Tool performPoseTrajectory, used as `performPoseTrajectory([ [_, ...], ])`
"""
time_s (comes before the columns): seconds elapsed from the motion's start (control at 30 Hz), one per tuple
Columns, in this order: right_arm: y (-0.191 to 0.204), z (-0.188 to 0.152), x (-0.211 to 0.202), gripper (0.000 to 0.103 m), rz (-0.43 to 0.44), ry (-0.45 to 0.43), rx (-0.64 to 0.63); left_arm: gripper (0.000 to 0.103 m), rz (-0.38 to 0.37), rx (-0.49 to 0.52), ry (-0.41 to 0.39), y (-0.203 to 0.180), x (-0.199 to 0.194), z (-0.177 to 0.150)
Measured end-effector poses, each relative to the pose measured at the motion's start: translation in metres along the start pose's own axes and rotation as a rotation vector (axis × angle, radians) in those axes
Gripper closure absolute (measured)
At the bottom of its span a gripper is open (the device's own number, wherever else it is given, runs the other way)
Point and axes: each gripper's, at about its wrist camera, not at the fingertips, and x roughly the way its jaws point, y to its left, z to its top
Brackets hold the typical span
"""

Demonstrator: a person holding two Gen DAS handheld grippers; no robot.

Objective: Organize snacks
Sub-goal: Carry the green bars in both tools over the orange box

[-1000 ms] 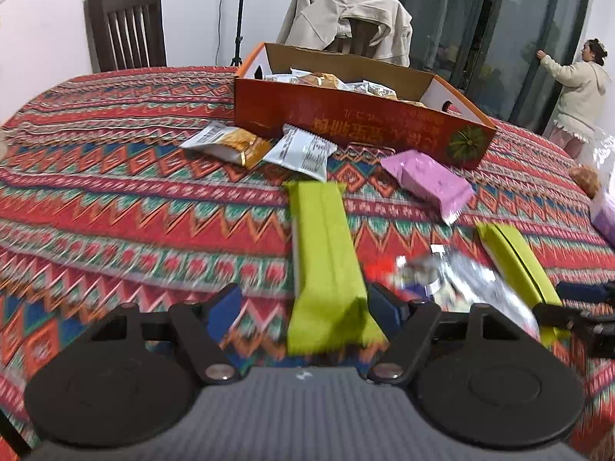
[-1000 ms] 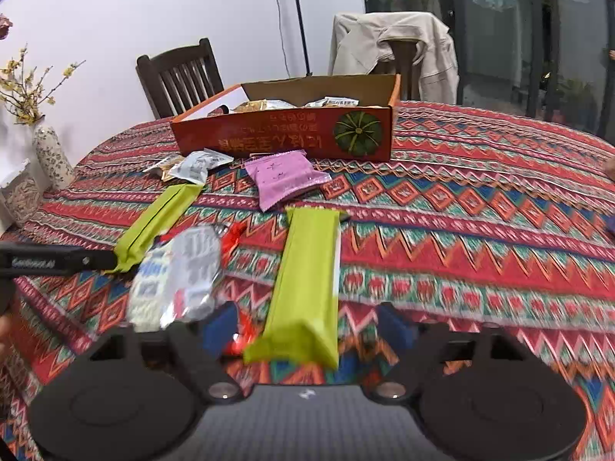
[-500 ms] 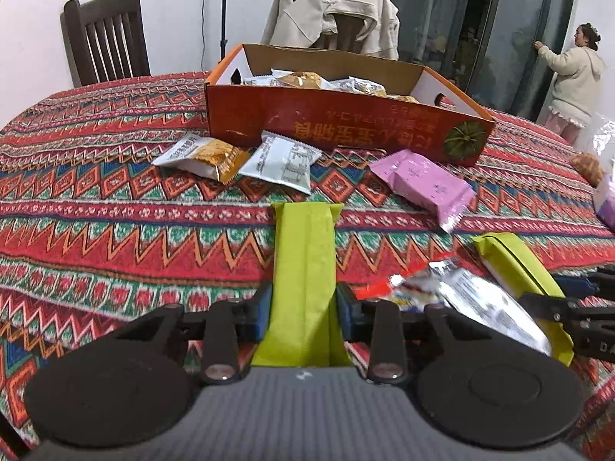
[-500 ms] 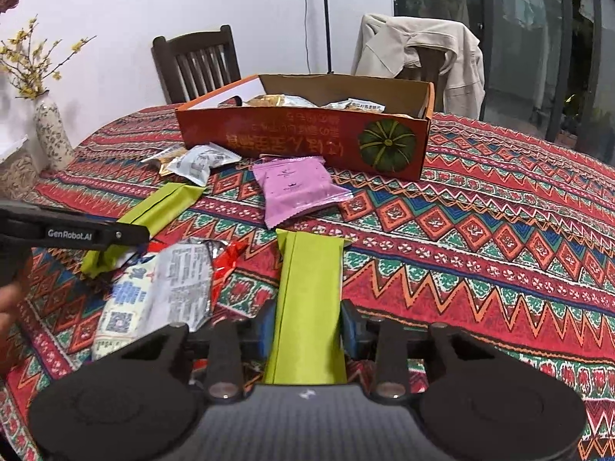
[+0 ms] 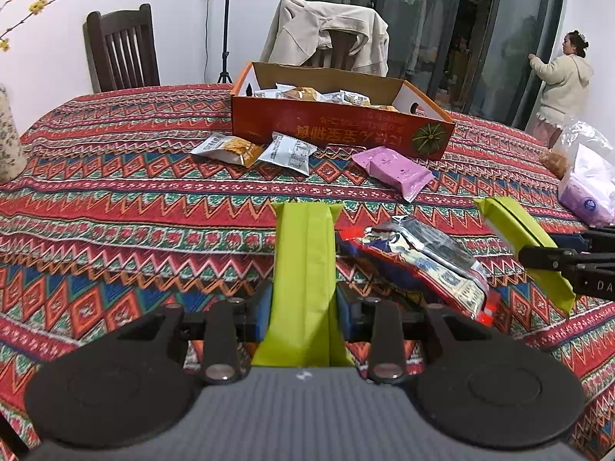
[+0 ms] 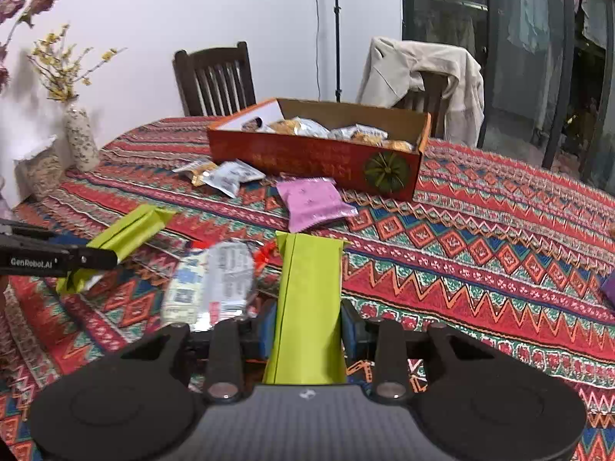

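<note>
My left gripper [image 5: 303, 307] pinches one green snack bar [image 5: 303, 269], my right gripper [image 6: 307, 326] another green bar [image 6: 309, 299], both short of the orange box [image 6: 319, 153]

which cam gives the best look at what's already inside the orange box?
Right wrist. It looks over the orange box at a slightly higher angle, so more of the wrapped snacks inside shows. In the left wrist view the orange box has its front wall hiding most of them; only the tops of the wrapped snacks show.
</note>
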Motion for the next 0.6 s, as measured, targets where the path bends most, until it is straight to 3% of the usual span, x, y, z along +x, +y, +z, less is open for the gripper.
performPoseTrajectory([
  [0.33, 0.012, 0.024, -0.003, 0.070, 0.045, -0.003, -0.031, 0.069, -0.021, -0.012, 0.034, 0.011, 0.000, 0.027],
  [0.6, 0.000, 0.079, 0.035, 0.070, 0.071, 0.044, -0.076, 0.069, -0.052, 0.007, 0.088, 0.018, 0.032, 0.075],
])
